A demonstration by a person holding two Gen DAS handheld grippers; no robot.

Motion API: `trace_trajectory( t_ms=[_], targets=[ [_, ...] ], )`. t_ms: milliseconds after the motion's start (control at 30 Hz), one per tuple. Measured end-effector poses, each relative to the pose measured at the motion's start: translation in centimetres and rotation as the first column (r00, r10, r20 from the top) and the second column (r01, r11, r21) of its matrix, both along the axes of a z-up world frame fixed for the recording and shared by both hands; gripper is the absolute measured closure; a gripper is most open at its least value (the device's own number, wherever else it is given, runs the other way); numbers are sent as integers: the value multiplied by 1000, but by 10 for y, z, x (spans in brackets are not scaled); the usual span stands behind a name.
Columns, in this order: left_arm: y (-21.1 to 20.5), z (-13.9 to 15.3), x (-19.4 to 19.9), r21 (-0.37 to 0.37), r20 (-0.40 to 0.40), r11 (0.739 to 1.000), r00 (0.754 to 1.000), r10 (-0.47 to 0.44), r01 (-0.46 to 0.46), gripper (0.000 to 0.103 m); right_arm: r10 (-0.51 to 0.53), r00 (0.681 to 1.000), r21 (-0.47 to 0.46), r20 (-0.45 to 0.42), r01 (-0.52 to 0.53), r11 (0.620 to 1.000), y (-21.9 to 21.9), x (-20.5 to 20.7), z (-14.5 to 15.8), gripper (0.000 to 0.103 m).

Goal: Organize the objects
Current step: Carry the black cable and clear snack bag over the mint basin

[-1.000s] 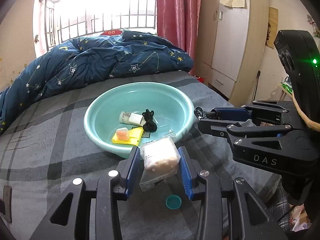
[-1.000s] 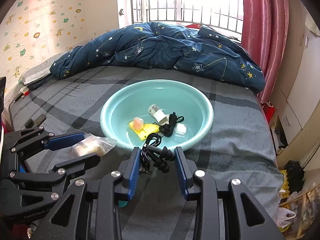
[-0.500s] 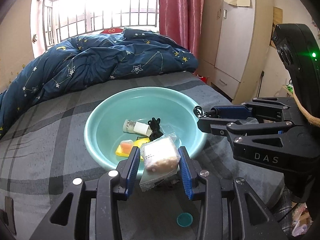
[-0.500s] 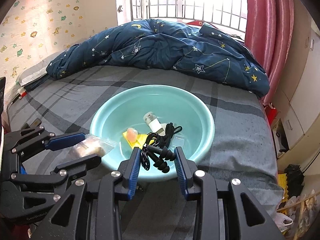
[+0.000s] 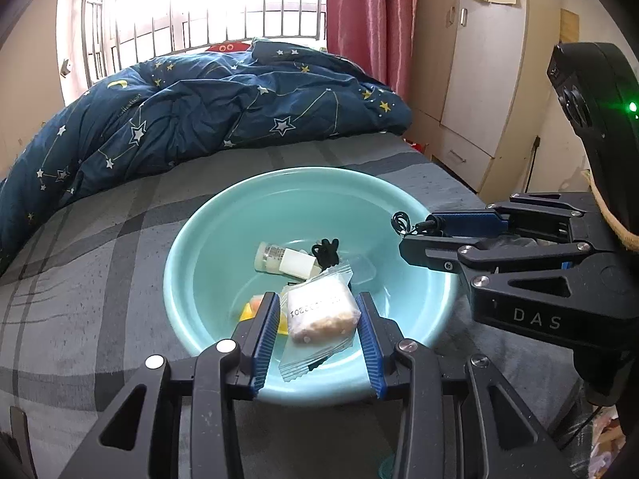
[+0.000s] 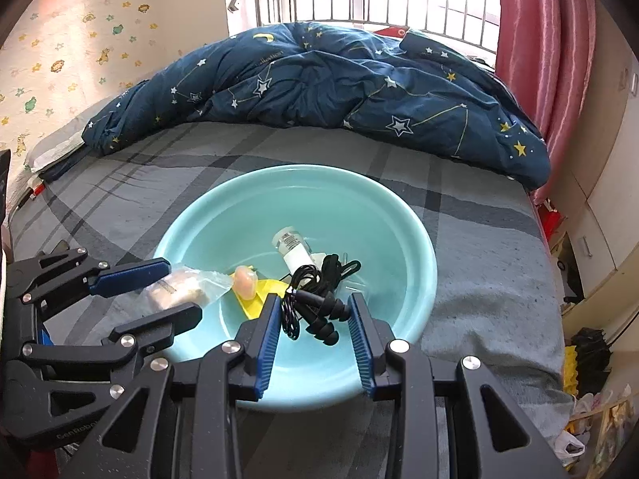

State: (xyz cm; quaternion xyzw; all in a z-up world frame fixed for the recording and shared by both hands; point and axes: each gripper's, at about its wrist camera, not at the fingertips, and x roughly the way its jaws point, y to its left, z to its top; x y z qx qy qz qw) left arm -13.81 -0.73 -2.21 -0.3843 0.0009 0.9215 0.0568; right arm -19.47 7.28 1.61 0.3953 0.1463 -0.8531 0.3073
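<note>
STEP: carrying items to round teal plastic basin (image 5: 191,239) | LEFT: left gripper (image 5: 317,315) clamps clear beige-filled packet (image 5: 319,311) over basin | RIGHT: right gripper (image 6: 313,315) pinches black corded earplugs (image 6: 319,311) above it | NEXT: likely release both inside.

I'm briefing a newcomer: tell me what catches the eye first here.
A big teal basin sits mid-bed on the grey plaid sheet, with a small bottle lying inside. Over it, the left tool grips a clear bag of pale bits and the right tool holds black corded earplugs. A starry navy duvet is heaped behind.
</note>
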Motion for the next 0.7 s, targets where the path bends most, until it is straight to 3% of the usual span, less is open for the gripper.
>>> trace_trajectory(
  t_ms=[700],
  targets=[
    [-13, -39, -57, -23, 95, 1000, 995, 1, 1, 60, 5, 997, 41, 76, -8, 999, -32, -56, -39, 67]
  ],
)
